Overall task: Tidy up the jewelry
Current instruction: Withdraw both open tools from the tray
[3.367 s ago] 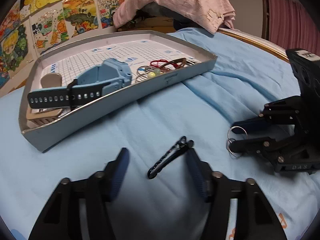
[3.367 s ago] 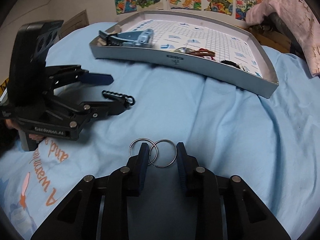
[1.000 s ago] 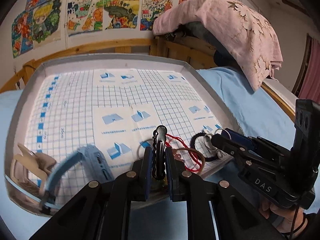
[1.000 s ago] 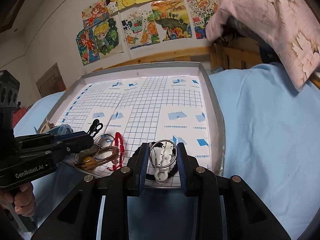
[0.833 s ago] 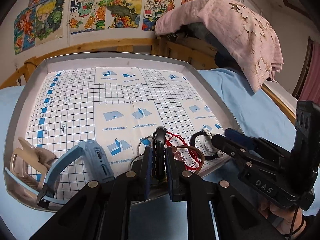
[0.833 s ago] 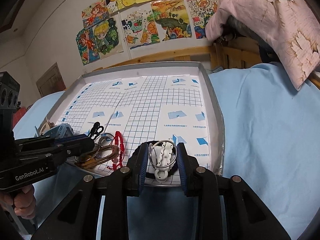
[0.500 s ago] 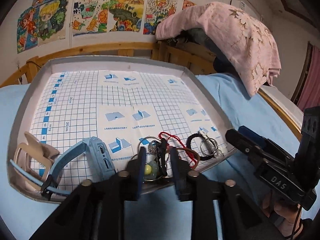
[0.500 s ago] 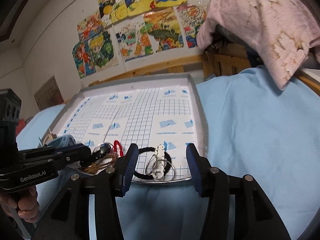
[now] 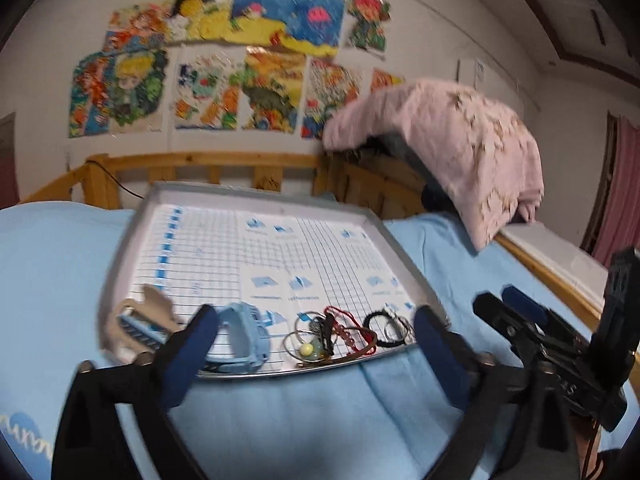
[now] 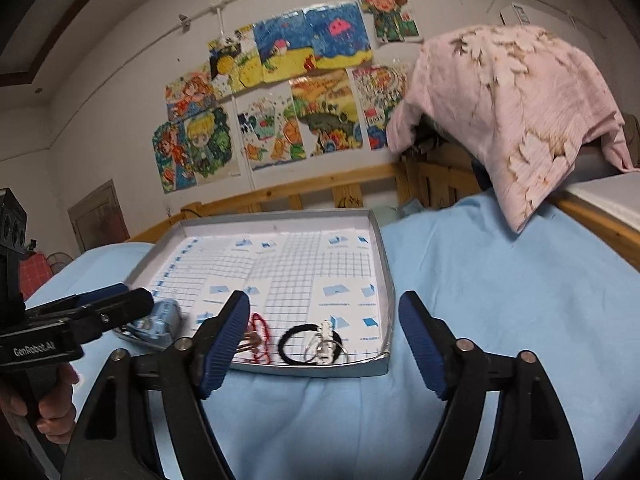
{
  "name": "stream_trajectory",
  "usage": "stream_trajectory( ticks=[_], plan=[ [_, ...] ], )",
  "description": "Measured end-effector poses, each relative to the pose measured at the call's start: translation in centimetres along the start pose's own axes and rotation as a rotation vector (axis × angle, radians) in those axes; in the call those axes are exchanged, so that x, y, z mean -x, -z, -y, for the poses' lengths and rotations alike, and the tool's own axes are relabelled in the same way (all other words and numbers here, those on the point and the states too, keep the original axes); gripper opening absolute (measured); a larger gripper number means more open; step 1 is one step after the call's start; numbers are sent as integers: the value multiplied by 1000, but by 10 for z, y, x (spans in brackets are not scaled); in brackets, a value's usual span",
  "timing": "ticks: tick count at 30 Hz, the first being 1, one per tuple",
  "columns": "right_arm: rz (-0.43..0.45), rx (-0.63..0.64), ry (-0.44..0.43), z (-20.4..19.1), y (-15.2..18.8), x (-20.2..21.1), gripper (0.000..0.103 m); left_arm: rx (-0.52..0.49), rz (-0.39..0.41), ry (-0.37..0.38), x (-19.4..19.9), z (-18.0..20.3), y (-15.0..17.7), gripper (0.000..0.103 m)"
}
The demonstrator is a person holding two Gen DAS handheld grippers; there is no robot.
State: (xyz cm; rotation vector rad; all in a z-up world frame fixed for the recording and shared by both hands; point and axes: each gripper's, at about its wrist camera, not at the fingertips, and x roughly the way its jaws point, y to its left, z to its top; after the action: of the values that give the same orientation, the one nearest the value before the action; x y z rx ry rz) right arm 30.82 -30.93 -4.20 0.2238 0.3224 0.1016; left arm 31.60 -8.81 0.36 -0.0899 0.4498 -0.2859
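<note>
A bed covered in a light blue sheet [image 9: 304, 412] carries a shallow grey cardboard tray lined with blue-gridded paper [image 10: 382, 258], which gathers the jewelry along its near edge. There lie a pale blue watch [image 9: 244, 338], a black hair tie [image 10: 298, 344] and two linked silver key rings [image 10: 326, 350]. The left gripper [image 9: 312, 356] and right gripper [image 10: 324, 344] hover before the tray, jaws just opened wide, nothing between them, apparently having let go.
</note>
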Motion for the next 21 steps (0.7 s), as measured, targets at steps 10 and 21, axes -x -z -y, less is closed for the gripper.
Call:
stream_trajectory(
  ticks=[10,21],
  plan=[
    [116,18,-49,-22,-5,68,101,-9,145,-65,76,-7,7,103],
    [214,83,-90,-64,-2,155,101,-21,225,-127,157,-5,24,103]
  ],
)
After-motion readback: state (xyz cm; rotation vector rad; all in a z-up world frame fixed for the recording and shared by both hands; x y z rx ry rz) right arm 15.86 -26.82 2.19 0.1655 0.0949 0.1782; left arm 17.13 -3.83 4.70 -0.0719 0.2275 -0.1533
